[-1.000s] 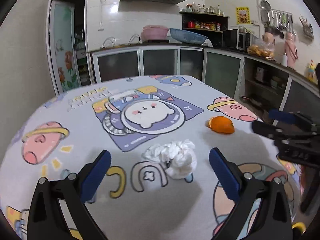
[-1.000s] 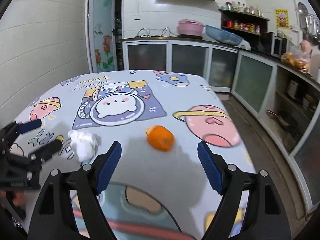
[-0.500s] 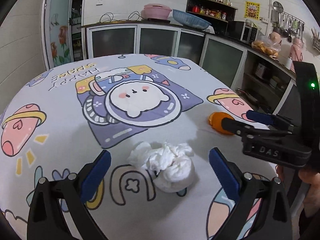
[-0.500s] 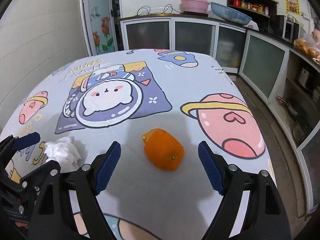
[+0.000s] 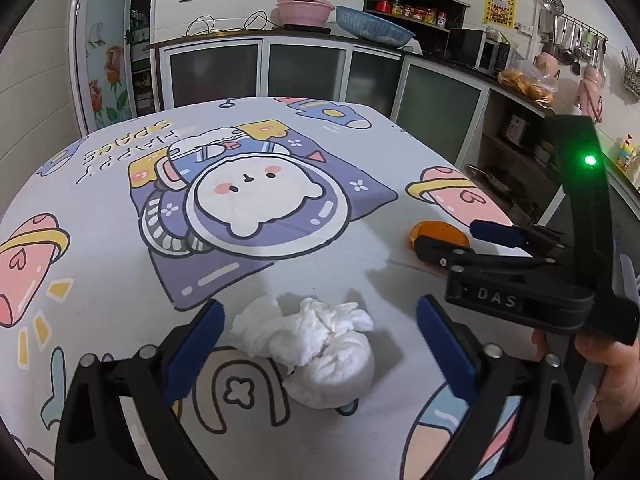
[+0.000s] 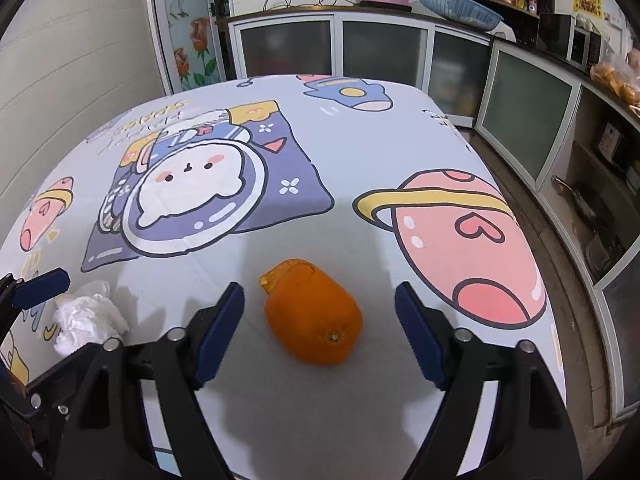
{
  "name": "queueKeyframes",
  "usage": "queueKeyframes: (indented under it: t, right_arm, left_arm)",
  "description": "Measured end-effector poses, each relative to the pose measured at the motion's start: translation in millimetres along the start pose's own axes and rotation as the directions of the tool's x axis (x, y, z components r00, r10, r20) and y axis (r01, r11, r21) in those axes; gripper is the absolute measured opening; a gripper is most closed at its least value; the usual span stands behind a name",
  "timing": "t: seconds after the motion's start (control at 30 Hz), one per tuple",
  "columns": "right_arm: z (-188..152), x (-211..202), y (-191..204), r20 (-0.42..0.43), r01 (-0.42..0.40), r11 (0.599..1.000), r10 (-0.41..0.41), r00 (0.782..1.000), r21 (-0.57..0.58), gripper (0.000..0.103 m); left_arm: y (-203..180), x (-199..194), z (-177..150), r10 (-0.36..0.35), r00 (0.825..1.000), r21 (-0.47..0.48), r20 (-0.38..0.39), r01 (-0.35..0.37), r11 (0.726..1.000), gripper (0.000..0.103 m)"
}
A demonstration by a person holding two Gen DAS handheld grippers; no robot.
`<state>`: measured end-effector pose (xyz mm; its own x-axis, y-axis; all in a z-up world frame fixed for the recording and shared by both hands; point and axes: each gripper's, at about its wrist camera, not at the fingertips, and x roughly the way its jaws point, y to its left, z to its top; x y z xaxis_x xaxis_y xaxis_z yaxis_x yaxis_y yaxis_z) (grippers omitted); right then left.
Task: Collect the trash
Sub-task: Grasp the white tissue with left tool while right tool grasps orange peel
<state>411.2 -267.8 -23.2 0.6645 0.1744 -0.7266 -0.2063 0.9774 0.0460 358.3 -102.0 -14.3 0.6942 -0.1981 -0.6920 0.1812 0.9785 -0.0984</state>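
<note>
A crumpled white tissue (image 5: 316,346) lies on the cartoon-print tablecloth (image 5: 280,216), between the open jaws of my left gripper (image 5: 318,338). It also shows in the right wrist view (image 6: 86,318) at the left. An orange peel (image 6: 312,316) lies between the open jaws of my right gripper (image 6: 320,320). In the left wrist view the peel (image 5: 434,232) is partly hidden behind my right gripper (image 5: 460,240), which a hand holds at the right. Neither gripper touches its object.
The table's right edge (image 6: 552,320) drops to the floor beside low kitchen cabinets (image 6: 528,120). A counter with a pink pot (image 5: 306,8) and blue basket (image 5: 372,26) stands behind the table. A door (image 5: 108,64) is at the back left.
Both grippers have moved forward and down towards the table. The tissue now sits between the left jaws and the orange peel between the right jaws. Both stay open.
</note>
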Motion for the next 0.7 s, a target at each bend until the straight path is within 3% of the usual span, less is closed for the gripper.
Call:
queueKeyframes:
  t: [0.03, 0.07, 0.1, 0.17, 0.2, 0.27, 0.7]
  right_arm:
    - [1, 1, -1, -0.008, 0.002, 1.000, -0.002, 1.000, 0.004, 0.063]
    - [1, 2, -1, -0.013, 0.002, 1.000, -0.002, 1.000, 0.007, 0.052]
    - [1, 3, -1, -0.019, -0.002, 1.000, 0.002, 1.000, 0.007, 0.039]
    - [0, 6, 0, -0.033, 0.004, 1.000, -0.004, 0.999, 0.005, 0.028]
    - [0, 6, 1, -0.036, 0.006, 1.000, -0.006, 0.999, 0.005, 0.027]
    - [0, 4, 1, -0.030, 0.006, 1.000, -0.006, 1.000, 0.009, 0.022]
    - [7, -70, -11, 0.086, -0.021, 0.998, 0.015, 0.996, 0.066, 0.021]
  left_arm:
    - [0, 0, 0, 0.002, 1.000, 0.004, -0.004, -0.002, 1.000, 0.075]
    - [0, 1, 0, 0.002, 1.000, 0.007, -0.009, -0.002, 1.000, 0.065]
    - [-1, 2, 0, 0.005, 1.000, 0.009, -0.012, -0.005, 1.000, 0.047]
    - [1, 7, 0, -0.008, 0.999, 0.001, -0.036, 0.008, 1.000, 0.029]
    - [2, 8, 1, -0.015, 0.999, -0.005, -0.041, 0.015, 1.000, 0.026]
    - [4, 5, 1, -0.014, 0.999, -0.018, -0.030, 0.013, 1.000, 0.023]
    - [5, -65, 15, -0.087, 0.992, -0.049, 0.095, 0.091, 0.995, 0.023]
